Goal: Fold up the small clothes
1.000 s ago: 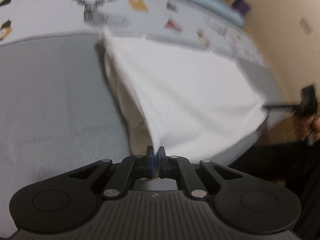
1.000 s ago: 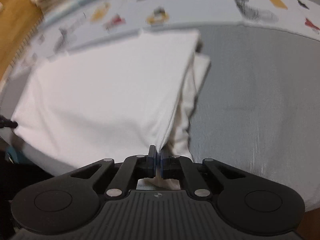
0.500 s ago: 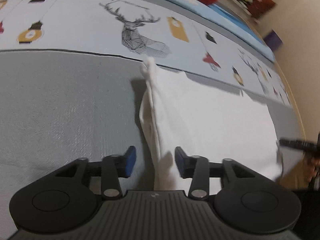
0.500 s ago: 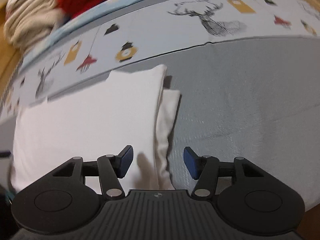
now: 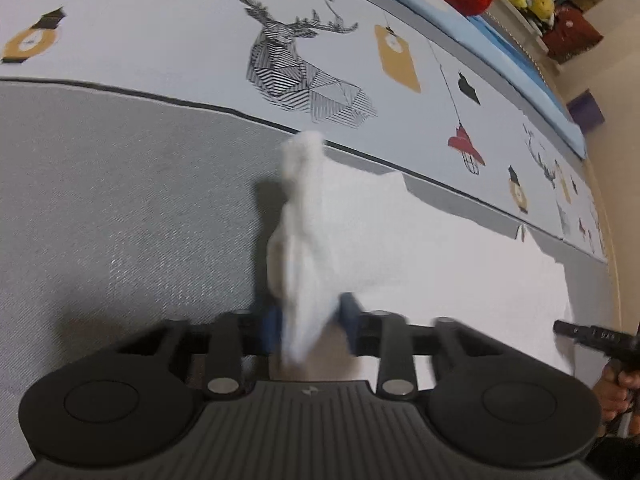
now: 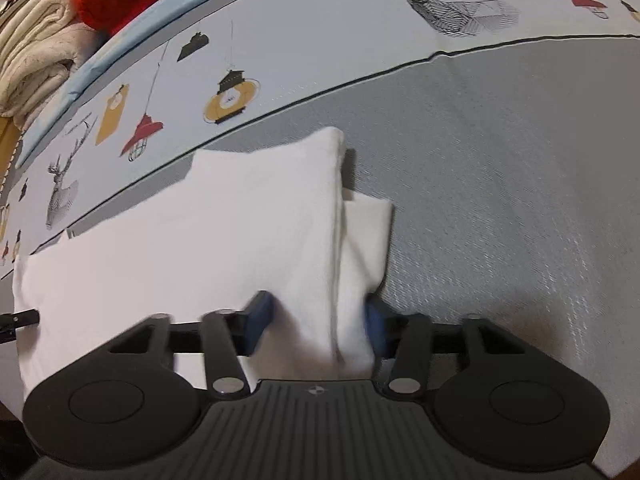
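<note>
White garment (image 6: 224, 240) lies folded on the grey bedspread (image 6: 500, 184) — left gripper (image 5: 309, 326) and right gripper (image 6: 316, 326) closing narrowly around its two near corners.

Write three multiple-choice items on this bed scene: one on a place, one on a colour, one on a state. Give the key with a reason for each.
1. Where does the white garment lie?
A. on the grey part of the bedspread
B. on the red blanket
C. on the floor

2. What colour are the pads of the right tongs?
A. red
B. blue
C. yellow

3. How does the garment lie?
A. spread out in one layer
B. rolled into a ball
C. folded, layers stacked at its edge

Key: 1 A, grey cloth surrounds it; 2 B, both pads show blue; 3 C, a lower layer peeks out beside the top one.
</note>
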Demonstrator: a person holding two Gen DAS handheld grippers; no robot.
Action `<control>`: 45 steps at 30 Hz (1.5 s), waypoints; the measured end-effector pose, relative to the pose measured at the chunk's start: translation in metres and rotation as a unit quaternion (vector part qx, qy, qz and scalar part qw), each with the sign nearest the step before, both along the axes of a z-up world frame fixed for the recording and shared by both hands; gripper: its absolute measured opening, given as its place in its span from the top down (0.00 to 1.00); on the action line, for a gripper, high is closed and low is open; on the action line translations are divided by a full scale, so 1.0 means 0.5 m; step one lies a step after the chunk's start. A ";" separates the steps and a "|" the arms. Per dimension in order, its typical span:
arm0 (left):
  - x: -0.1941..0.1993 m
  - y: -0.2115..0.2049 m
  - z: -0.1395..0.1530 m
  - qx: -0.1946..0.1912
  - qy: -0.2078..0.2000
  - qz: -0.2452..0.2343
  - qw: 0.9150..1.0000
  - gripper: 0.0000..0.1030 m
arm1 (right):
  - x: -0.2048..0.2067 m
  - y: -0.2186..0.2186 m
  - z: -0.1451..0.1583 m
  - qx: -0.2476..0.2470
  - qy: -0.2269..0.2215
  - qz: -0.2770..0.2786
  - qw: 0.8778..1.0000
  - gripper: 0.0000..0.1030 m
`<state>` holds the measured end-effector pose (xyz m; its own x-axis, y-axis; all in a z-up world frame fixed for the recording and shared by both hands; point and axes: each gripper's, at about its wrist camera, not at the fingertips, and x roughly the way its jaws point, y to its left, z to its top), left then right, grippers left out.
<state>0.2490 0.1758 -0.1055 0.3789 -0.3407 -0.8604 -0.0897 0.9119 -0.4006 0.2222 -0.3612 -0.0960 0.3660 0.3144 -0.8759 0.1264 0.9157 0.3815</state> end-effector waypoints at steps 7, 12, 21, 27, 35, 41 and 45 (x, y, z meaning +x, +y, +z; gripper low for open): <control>0.005 0.016 0.056 -0.004 -0.078 0.008 0.997 0.89 | 0.029 -0.001 0.028 0.028 -0.047 -0.017 0.998 0.91; -0.010 0.032 0.101 0.015 -0.137 0.037 0.990 0.65 | 0.047 0.014 0.073 0.024 -0.131 -0.058 0.989 0.81; -0.043 0.088 0.055 -0.051 -0.033 0.045 0.997 0.53 | 0.015 0.028 0.116 -0.060 -0.110 -0.058 0.990 0.53; -0.049 0.057 0.017 -0.046 0.005 0.007 0.999 0.53 | -0.031 0.072 0.085 -0.043 -0.055 0.037 0.997 0.44; -0.040 0.000 -0.019 -0.015 0.022 -0.021 0.999 0.53 | -0.043 0.091 0.009 -0.083 0.013 0.070 0.994 0.72; -0.044 -0.007 -0.010 -0.001 0.006 -0.031 0.999 0.85 | -0.052 0.082 0.007 -0.058 0.017 0.076 0.995 0.95; -0.059 0.028 0.012 -0.022 -0.003 -0.022 1.000 0.87 | -0.058 0.082 0.009 -0.050 0.022 0.077 0.996 0.96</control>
<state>0.2195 0.1897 -0.0994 0.3679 -0.3938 -0.8423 -0.0476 0.8967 -0.4400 0.1932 -0.3200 -0.0917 0.2819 0.2734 -0.9197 -0.0036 0.9588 0.2839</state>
